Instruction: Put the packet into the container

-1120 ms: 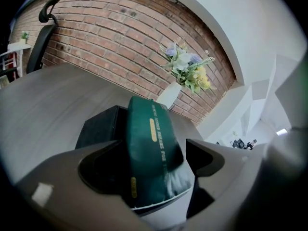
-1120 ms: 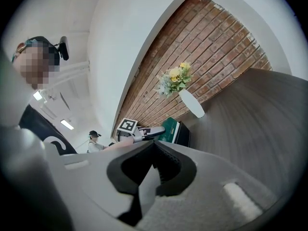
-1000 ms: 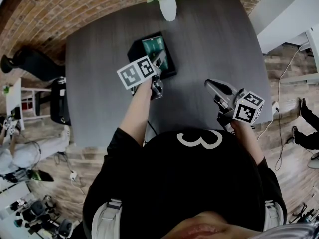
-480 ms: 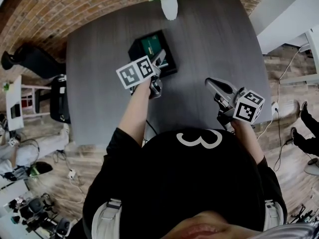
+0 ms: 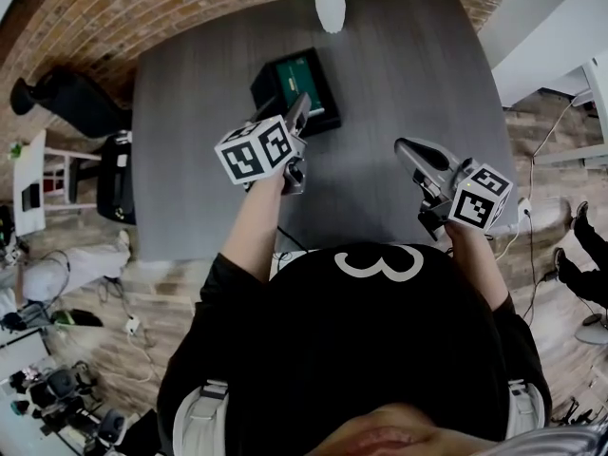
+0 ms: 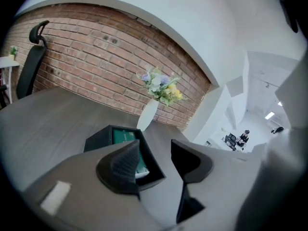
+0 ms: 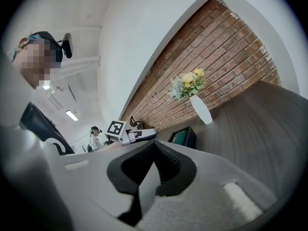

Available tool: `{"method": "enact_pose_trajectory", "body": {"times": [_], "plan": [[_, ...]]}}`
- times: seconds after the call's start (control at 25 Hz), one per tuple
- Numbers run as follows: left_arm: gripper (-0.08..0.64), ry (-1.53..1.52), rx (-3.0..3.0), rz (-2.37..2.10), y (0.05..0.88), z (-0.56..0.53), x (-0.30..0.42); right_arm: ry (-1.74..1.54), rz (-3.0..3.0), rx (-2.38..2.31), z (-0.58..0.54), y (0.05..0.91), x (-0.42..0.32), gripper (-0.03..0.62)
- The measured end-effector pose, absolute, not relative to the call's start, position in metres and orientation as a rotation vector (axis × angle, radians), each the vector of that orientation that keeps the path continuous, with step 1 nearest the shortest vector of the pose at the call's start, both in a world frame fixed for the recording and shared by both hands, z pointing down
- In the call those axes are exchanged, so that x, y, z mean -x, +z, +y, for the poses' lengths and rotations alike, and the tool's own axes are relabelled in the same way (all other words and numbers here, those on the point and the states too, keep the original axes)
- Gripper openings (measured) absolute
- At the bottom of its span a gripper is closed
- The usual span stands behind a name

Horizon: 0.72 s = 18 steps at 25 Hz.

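A black container [image 5: 289, 87] stands on the grey table [image 5: 190, 112], with the green packet [image 5: 296, 71] lying inside it. My left gripper [image 5: 301, 110] hovers just short of the container's near edge. In the left gripper view, the container [image 6: 101, 139] and packet [image 6: 123, 136] show past the left gripper [image 6: 156, 148]. Its jaws have just been closing; a gap remains and nothing is between them. My right gripper [image 5: 406, 146] hangs over the table's right side, away from the container. In its own view the right gripper [image 7: 155, 147] has its jaws together and holds nothing.
A white vase [image 5: 331, 8] with flowers stands at the table's far edge, behind the container. A brick wall runs behind the table. Chairs and gear stand on the floor to the left [image 5: 66, 112]. Bare tabletop lies between the two grippers.
The left gripper has lifted and drawn back from over the container toward me, and its jaws have narrowed. The packet stays in the container. The right gripper rose slightly.
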State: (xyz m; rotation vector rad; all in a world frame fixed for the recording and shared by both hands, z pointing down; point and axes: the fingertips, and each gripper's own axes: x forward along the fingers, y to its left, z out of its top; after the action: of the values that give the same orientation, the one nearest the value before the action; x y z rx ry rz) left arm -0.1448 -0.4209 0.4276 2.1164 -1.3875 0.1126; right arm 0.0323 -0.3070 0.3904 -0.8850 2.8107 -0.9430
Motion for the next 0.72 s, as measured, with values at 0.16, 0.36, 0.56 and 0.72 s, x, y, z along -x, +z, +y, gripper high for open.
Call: {"method": "enact_pose_trajectory", "body": {"times": [0.16,0.36,0.56,0.72], "plan": [[0.160,0.063,-2.241,-1.317,0.399,-0.382,0.126,-0.857,2.867,0.848,-0.292,0.377,-0.028,0.002],[0.080,0.052,-2.374,-1.208,0.376,-0.322,0.105,-0.743,2.929,0.797,-0.269,0.360,-0.022,0.002],[0.011,-0.079,-2.416,-1.023,0.350,-0.271,0.089,-0.680,2.957,0.718,-0.245,0.345,-0.011,0.002],[0.011,-0.114,-2.410,-0.963,0.338,-0.242,0.081,-0.666,2.969,0.667,-0.229,0.339,-0.007,0.002]]}}
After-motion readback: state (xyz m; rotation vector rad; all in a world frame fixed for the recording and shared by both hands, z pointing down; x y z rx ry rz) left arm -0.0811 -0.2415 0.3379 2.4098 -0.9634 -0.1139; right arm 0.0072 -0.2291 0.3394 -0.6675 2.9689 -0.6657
